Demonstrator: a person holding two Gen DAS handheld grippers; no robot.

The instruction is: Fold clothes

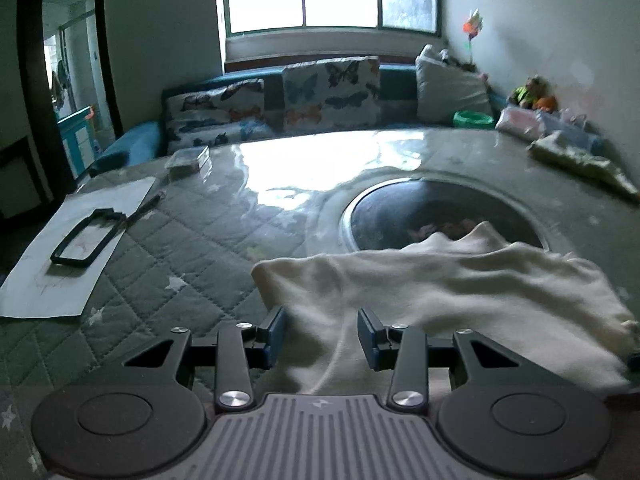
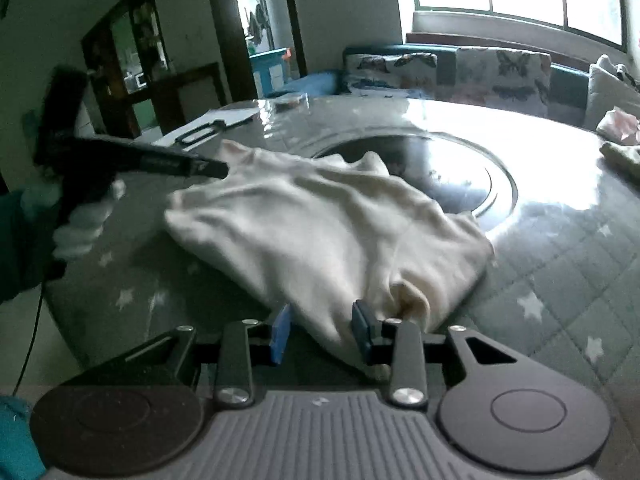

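Observation:
A cream-white garment [image 1: 440, 292] lies rumpled on the quilted grey table [image 1: 180, 248], partly over a round dark inset [image 1: 420, 208]. My left gripper [image 1: 322, 334] is open, its blue-padded fingers either side of the garment's near edge. In the right wrist view the same garment [image 2: 320, 224] spreads across the table. My right gripper [image 2: 322, 332] is open, with a fold of the garment's near corner between its fingers. The left gripper's body [image 2: 140, 160] shows at the left of that view, held by a white-gloved hand, its tip at the garment's far edge.
A sheet of paper [image 1: 80, 240] with a black rectangular frame [image 1: 86, 236] and a pen lies at the table's left. A small clear box [image 1: 188, 160] sits at the far edge. Folded cloth [image 1: 580, 160] and bags lie at the far right. A sofa with butterfly cushions [image 1: 332, 92] stands behind.

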